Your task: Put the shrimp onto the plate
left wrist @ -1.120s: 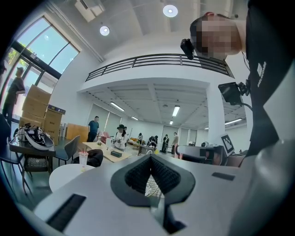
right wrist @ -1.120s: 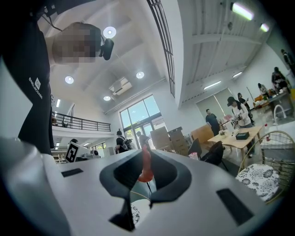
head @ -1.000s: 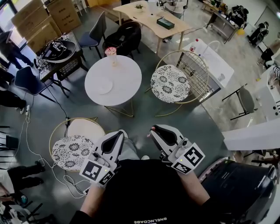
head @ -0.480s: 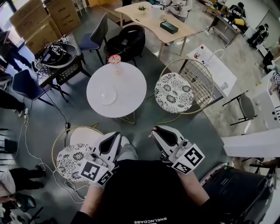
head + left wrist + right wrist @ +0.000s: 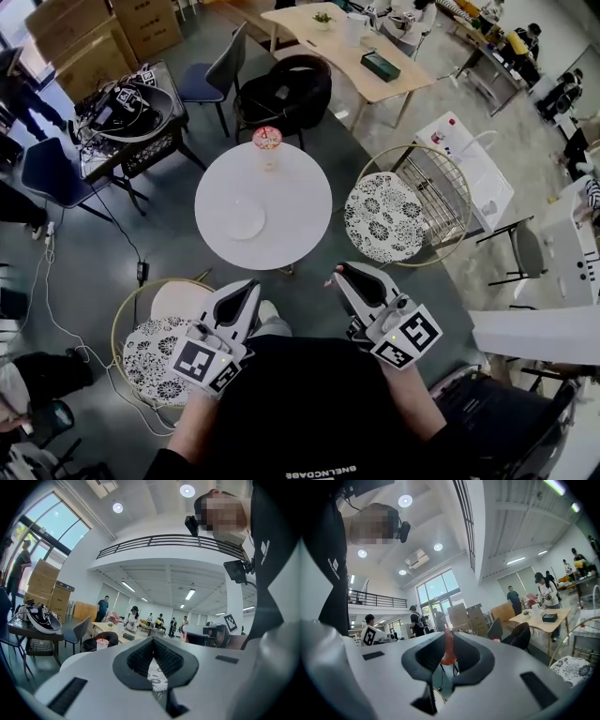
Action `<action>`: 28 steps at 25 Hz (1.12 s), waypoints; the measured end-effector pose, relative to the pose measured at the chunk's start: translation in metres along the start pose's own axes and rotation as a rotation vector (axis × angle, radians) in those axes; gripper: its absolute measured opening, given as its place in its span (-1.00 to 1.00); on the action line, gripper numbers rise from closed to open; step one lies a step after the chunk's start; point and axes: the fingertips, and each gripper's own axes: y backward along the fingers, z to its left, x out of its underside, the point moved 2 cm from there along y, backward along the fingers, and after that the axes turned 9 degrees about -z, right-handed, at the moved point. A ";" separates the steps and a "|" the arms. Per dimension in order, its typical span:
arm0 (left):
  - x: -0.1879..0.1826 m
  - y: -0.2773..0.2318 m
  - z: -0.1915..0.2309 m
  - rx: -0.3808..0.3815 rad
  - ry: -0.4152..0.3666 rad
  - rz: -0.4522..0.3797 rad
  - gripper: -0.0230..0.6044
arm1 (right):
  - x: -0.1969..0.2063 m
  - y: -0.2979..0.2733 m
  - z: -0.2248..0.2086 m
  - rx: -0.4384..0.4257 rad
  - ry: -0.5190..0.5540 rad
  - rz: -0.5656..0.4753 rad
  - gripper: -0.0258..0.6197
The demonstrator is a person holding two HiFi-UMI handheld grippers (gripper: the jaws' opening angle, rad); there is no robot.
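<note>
Shrimp (image 5: 448, 651) sits pinched in the right tongs (image 5: 339, 273) at lower centre. The left tongs (image 5: 251, 286) are clenched, empty. The plate (image 5: 244, 218) lies on the round table (image 5: 292, 183) mid-frame, well apart.

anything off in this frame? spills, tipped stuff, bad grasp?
Nothing stands out. The plate lies flat on the round table, the cup stands upright near its far edge, and nothing is spilled. The right gripper is shut on the shrimp, which pokes up between the jaws; the left gripper is shut and empty.
</note>
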 end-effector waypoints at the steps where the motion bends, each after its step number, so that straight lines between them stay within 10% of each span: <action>1: -0.002 -0.002 0.010 -0.008 0.004 -0.002 -0.92 | 0.001 -0.009 -0.003 -0.001 0.000 0.005 -0.73; 14: -0.016 -0.009 0.121 -0.080 0.009 -0.008 -0.92 | 0.034 -0.130 -0.021 -0.050 0.069 0.134 -0.73; 28: -0.020 -0.010 0.142 -0.281 0.037 -0.047 -0.92 | 0.067 -0.183 -0.048 -0.210 0.060 0.367 -0.73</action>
